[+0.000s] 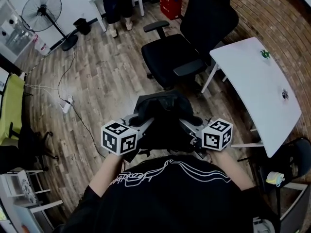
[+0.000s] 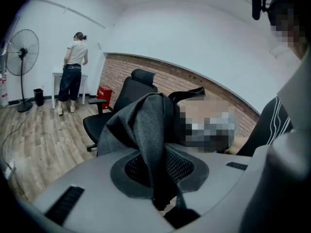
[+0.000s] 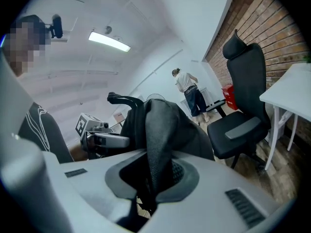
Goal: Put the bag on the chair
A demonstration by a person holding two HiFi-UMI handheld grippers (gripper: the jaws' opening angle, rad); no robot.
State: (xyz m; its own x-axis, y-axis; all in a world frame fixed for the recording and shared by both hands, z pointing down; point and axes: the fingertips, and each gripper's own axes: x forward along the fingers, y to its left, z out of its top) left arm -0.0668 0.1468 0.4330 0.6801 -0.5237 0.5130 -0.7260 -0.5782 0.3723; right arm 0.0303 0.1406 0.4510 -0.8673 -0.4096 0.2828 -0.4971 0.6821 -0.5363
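Observation:
I hold a dark grey-black bag (image 1: 164,111) in the air between both grippers, close to my chest. My left gripper (image 1: 144,123) is shut on a strap of the bag (image 2: 150,130) at its left side. The right gripper (image 1: 187,124) is shut on another fold of the bag (image 3: 160,130) at its right side. The black office chair (image 1: 177,50) stands ahead of the bag, its seat bare and facing me, with armrests on both sides. In the left gripper view the chair (image 2: 114,113) shows behind the bag; in the right gripper view the chair (image 3: 243,115) stands to the right.
A white table (image 1: 260,89) stands right of the chair, close to its armrest. A person (image 1: 115,6) stands at the far wall by a red crate (image 1: 170,2). A floor fan (image 1: 46,13) and a cable with a power strip (image 1: 67,103) lie on the wooden floor at left.

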